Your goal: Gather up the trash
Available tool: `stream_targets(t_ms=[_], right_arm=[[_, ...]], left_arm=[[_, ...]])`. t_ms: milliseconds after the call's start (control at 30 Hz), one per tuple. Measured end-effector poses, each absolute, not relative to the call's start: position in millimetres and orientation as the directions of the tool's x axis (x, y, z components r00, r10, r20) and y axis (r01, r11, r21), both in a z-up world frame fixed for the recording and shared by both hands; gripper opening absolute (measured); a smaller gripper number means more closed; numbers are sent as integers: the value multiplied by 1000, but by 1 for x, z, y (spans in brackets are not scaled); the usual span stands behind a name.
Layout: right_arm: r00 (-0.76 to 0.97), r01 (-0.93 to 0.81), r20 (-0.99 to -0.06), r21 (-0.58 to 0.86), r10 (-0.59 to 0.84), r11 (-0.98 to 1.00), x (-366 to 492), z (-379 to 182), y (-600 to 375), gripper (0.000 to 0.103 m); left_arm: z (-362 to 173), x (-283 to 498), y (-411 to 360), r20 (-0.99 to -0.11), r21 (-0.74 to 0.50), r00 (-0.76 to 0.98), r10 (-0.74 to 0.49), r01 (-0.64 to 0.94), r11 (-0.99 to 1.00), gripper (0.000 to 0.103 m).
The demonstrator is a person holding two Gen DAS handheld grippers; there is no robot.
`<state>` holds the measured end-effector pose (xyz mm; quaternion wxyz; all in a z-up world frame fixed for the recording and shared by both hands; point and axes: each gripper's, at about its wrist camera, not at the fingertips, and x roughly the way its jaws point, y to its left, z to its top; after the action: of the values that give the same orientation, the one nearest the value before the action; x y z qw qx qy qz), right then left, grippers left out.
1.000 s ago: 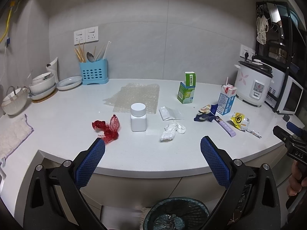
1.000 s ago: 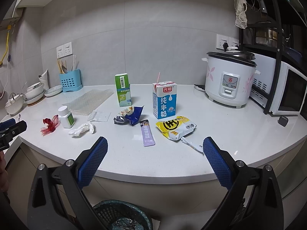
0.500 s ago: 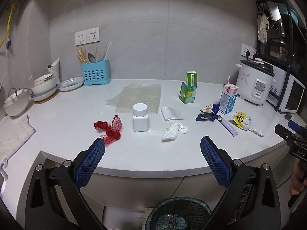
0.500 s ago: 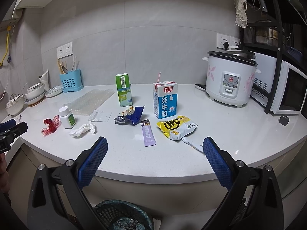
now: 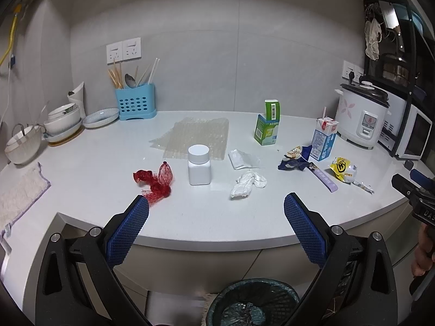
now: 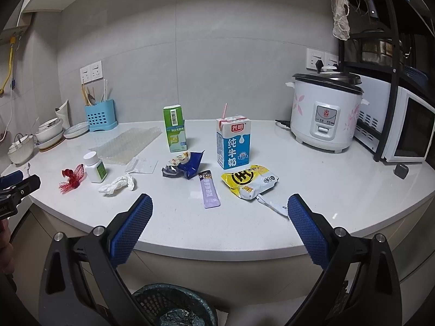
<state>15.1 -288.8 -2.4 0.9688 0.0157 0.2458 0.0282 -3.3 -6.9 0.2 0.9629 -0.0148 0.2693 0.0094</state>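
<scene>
Trash is lying scattered on the white counter [image 5: 81, 163]: red netting [image 5: 156, 180], crumpled tissue [image 5: 247, 183], yellow wrapper [image 6: 250, 180]. The bin [image 6: 174, 307] is sitting below, partly cut off. Left gripper [image 5: 216, 226] and right gripper [image 6: 220, 226] are gaping wide, gripping nothing

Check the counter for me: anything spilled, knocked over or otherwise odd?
Nothing spilled. The milk carton and green box stand upright, the green box's top flap open. The torn blue wrapper and crumpled tissue are just loose litter.
</scene>
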Motion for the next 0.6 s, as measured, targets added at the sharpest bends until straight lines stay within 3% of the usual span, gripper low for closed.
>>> stream_targets(t_ms=[600], right_arm=[[875,-29,-482,46,48,999,18,-6,-291,96]], left_arm=[[-2,-1,-7,-522,-30,853,1,-19,999,97]])
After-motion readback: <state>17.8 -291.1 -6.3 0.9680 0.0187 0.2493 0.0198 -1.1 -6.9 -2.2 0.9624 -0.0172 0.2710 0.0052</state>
